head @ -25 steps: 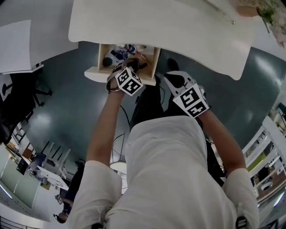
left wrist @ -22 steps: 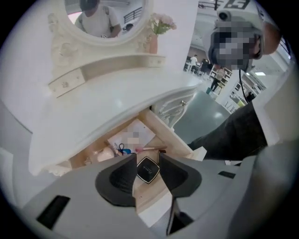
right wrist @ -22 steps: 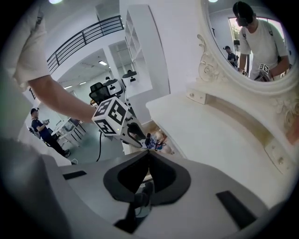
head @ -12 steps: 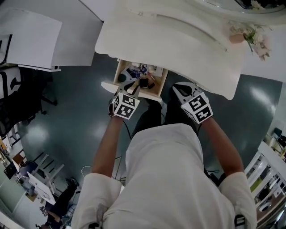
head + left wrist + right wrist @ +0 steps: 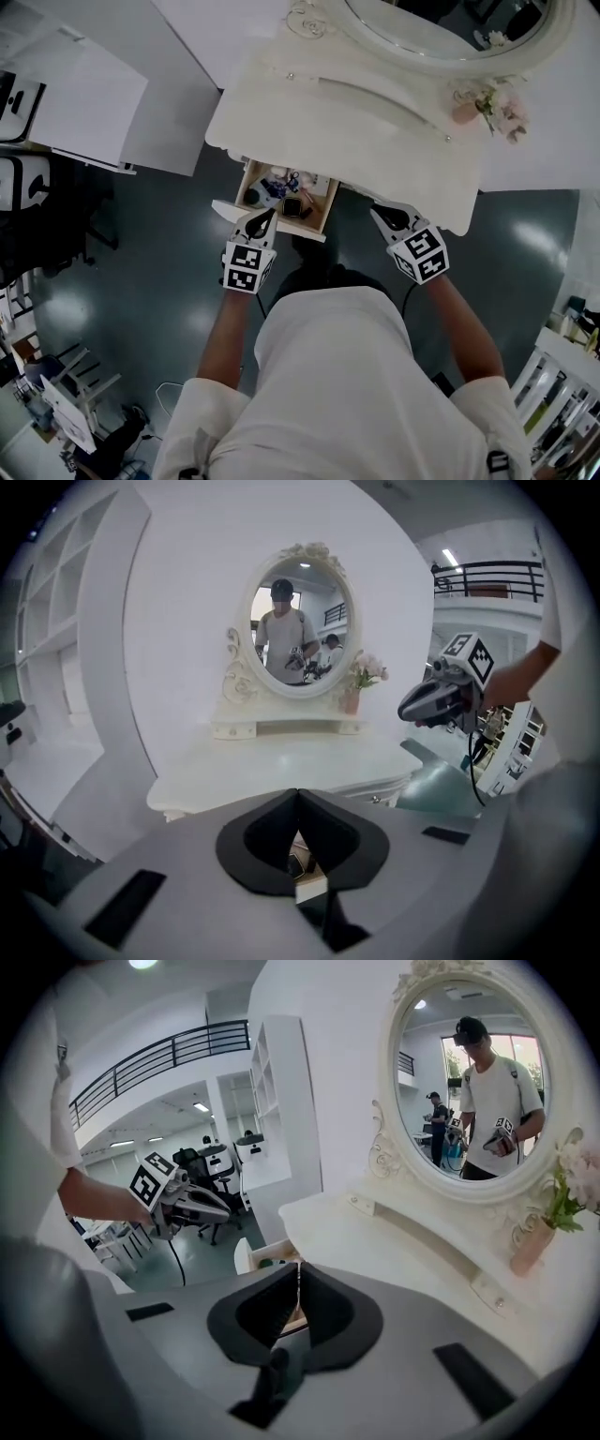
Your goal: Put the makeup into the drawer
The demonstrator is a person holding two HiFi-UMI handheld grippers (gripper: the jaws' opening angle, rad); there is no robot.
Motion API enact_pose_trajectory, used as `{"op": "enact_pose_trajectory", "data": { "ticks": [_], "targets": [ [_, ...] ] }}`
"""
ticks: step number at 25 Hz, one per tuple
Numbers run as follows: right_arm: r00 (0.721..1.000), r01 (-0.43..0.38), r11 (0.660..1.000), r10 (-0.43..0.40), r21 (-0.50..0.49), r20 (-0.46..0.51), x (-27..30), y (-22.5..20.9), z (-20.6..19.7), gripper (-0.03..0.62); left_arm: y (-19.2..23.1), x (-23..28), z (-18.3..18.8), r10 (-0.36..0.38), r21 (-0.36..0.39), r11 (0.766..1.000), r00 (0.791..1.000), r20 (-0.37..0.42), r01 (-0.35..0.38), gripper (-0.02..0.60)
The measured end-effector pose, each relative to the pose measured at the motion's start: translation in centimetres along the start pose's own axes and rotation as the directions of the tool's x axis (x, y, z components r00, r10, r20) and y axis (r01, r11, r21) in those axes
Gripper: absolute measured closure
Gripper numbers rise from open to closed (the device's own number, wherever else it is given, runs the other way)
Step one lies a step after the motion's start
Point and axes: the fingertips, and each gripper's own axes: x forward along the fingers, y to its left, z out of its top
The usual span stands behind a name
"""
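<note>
Guessing makeup's (image 5: 281,185) stowed: left gripper (image 5: 266,216) jaws just closed empty, right gripper (image 5: 380,213) jaws together too; drawer (image 5: 300,228) needs pushing shut.

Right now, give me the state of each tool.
Left grey tool: jaws have just closed, shut together, nothing between them.
Right grey tool: jaws shut together, holding nothing.

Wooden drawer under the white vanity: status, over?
Left gripper just closed, empty; right gripper shut, empty. Pale wooden drawer open, small makeup items inside. Nothing blocking it.
</note>
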Motion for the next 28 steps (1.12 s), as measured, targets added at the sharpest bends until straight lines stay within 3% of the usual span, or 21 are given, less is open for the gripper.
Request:
{"op": "enact_pose_trajectory", "data": {
  "ticks": [9,28],
  "targets": [
    [0.999,-0.004,1.000,0.004,0.006,0.044,-4.7,1.3,-2.7,0.565,-4.7,-3.2,1.6,0.042,-0.018,0.999,0.997,0.065,-0.041,0.565],
    [0.987,0.023,1.000,-0.021,-0.015,0.159,-13.3,6.2,-8.1,0.565,-14.5,-14.2,-0.9,0.136,-0.123,0.986,0.971,0.198,-0.113,0.565]
  ]
}}
